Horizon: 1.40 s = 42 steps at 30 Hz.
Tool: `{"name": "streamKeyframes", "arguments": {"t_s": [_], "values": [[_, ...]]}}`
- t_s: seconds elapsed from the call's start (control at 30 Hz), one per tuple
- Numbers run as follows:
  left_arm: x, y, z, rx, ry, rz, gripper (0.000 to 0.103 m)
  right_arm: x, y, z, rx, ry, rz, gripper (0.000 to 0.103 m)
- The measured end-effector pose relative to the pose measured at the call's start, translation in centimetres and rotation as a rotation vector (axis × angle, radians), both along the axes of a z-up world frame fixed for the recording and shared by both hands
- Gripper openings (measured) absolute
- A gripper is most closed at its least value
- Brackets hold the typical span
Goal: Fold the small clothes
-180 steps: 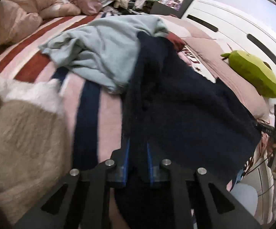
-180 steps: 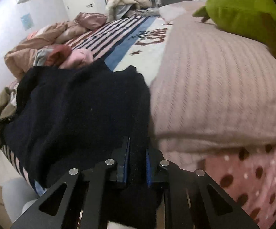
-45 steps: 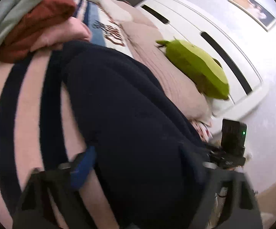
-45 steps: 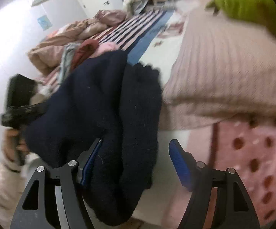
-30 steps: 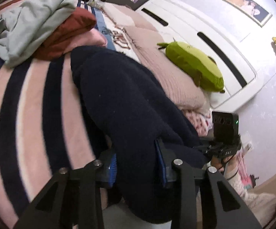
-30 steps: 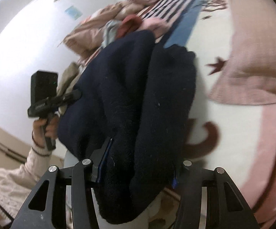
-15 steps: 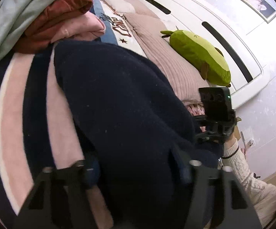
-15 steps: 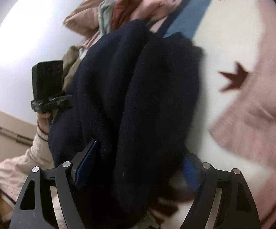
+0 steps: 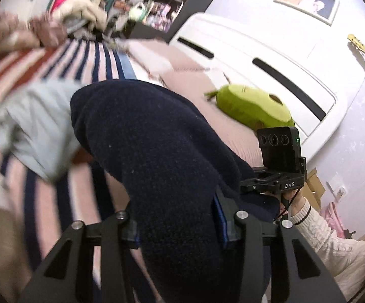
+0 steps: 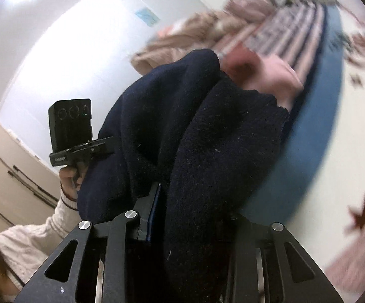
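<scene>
A thick dark navy garment [image 9: 157, 156] is bunched into a folded bundle and held up above the striped bed. My left gripper [image 9: 177, 229] is shut on one end of it, its blue pads pressed into the cloth. My right gripper [image 10: 190, 214] is shut on the other end; the bundle [image 10: 207, 131] fills the gap between its fingers and hides the right pad. The right gripper's camera block [image 9: 278, 151] shows in the left wrist view, the left one's [image 10: 70, 123] in the right wrist view.
A light grey-blue garment [image 9: 36, 126] lies on the pink and navy striped bedspread [image 9: 63, 197]. A green plush toy [image 9: 253, 106] rests by the white headboard [image 9: 258, 58]. A pink folded garment [image 10: 275, 75] lies beyond the bundle. Crumpled bedding [image 9: 18, 35] is piled far back.
Both grippers have closed tighter on the navy bundle and lifted it. The views have swung up and toward the far end of the bed, with motion blur.
</scene>
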<state>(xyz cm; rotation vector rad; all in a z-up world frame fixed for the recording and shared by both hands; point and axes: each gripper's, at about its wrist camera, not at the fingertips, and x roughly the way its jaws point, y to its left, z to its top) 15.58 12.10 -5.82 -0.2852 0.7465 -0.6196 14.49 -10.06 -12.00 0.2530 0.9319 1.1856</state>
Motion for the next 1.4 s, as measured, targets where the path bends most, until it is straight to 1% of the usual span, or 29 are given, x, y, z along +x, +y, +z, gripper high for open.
{"name": "streamKeyframes", "arguments": {"t_s": [0.03, 0.07, 0.13, 0.27, 0.33, 0.37, 0.43, 0.47, 0.57, 0.67, 0.73, 0.8, 0.87, 0.93, 0.97, 1.0, 1.03, 1.07, 1.1, 1.13, 1.2, 1.27, 1.33, 1.37, 1.4], "values": [[-0.3, 1.2, 1.6, 0.017, -0.026, 0.017, 0.04, 0.0, 1.3, 1.4, 0.016, -0.021, 0.006, 0.026], [-0.4, 1.9, 2.5, 0.025, -0.038, 0.027, 0.04, 0.1, 2.3, 2.1, 0.021, -0.04, 0.014, 0.026], [-0.9, 4.7, 5.1, 0.053, -0.072, 0.059, 0.04, 0.1, 5.0, 4.4, 0.038, -0.089, 0.027, 0.026], [-2.2, 10.2, 8.9, 0.113, -0.1, 0.12, 0.04, -0.7, 10.8, 7.9, 0.059, -0.135, 0.049, 0.026], [-2.9, 12.7, 10.4, 0.142, -0.106, 0.155, 0.04, -1.4, 14.9, 9.4, 0.059, -0.159, 0.06, 0.026], [-3.3, 14.4, 11.3, 0.164, -0.111, 0.185, 0.04, -1.9, 17.1, 10.2, 0.064, -0.163, 0.065, 0.026], [-3.9, 17.1, 12.5, 0.197, -0.119, 0.217, 0.04, -2.4, 19.9, 11.0, 0.08, -0.157, 0.079, 0.026], [-4.2, 18.9, 13.1, 0.205, -0.116, 0.233, 0.04, -2.7, 21.2, 11.2, 0.088, -0.15, 0.082, 0.026], [-4.8, 23.5, 13.7, 0.249, -0.088, 0.259, 0.041, -4.5, 26.6, 11.3, 0.106, -0.122, 0.092, 0.026], [-4.5, 27.3, 12.9, 0.294, -0.031, 0.261, 0.042, -6.1, 31.3, 10.6, 0.089, -0.082, 0.108, 0.026], [-3.5, 29.9, 10.6, 0.32, 0.023, 0.266, 0.044, -7.1, 34.2, 9.3, 0.063, -0.023, 0.098, 0.026], [-2.0, 32.1, 7.1, 0.344, 0.097, 0.283, 0.045, -7.5, 36.3, 7.2, 0.025, 0.028, 0.075, 0.026], [-0.2, 33.2, 2.4, 0.344, 0.19, 0.29, 0.046, -7.5, 37.9, 4.3, -0.032, 0.074, 0.037, 0.025], [1.0, 34.1, -1.6, 0.359, 0.271, 0.296, 0.051, -7.1, 38.9, 0.6, -0.091, 0.154, 0.011, 0.026], [1.1, 34.7, -3.5, 0.357, 0.291, 0.309, 0.053, -6.6, 39.4, -0.7, -0.11, 0.174, 0.004, 0.025], [1.0, 35.4, -4.1, 0.327, 0.28, 0.32, 0.058, -6.7, 39.4, -1.6, -0.115, 0.185, 0.0, 0.025], [0.7, 36.2, -4.2, 0.272, 0.257, 0.326, 0.059, -6.7, 39.1, -2.2, -0.098, 0.192, 0.001, 0.025], [0.2, 36.6, -3.9, 0.24, 0.242, 0.336, 0.06, -6.7, 38.8, -2.3, -0.088, 0.197, 0.005, 0.025], [0.1, 36.8, -3.8, 0.236, 0.233, 0.341, 0.062, -6.6, 38.5, -2.3, -0.086, 0.202, 0.01, 0.026], [-0.1, 36.7, -3.6, 0.264, 0.227, 0.348, 0.067, -6.5, 38.4, -2.1, -0.086, 0.203, 0.016, 0.026], [-0.4, 36.1, -3.2, 0.319, 0.213, 0.358, 0.071, -6.2, 38.4, -1.7, -0.107, 0.183, 0.033, 0.032], [-0.5, 36.1, -2.3, 0.345, 0.201, 0.39, 0.071, -5.3, 38.1, -1.3, -0.123, 0.152, 0.04, 0.032], [-0.9, 36.2, -1.2, 0.347, 0.181, 0.463, 0.071, -5.5, 37.8, -0.6, -0.147, 0.107, 0.045, 0.037], [-1.4, 36.4, -0.6, 0.34, 0.173, 0.515, 0.071, -3.9, 38.1, -0.5, -0.154, 0.09, 0.041, 0.039], [-1.7, 36.6, -0.3, 0.335, 0.169, 0.544, 0.07, -3.8, 37.8, -0.2, -0.164, 0.061, 0.042, 0.041]]}}
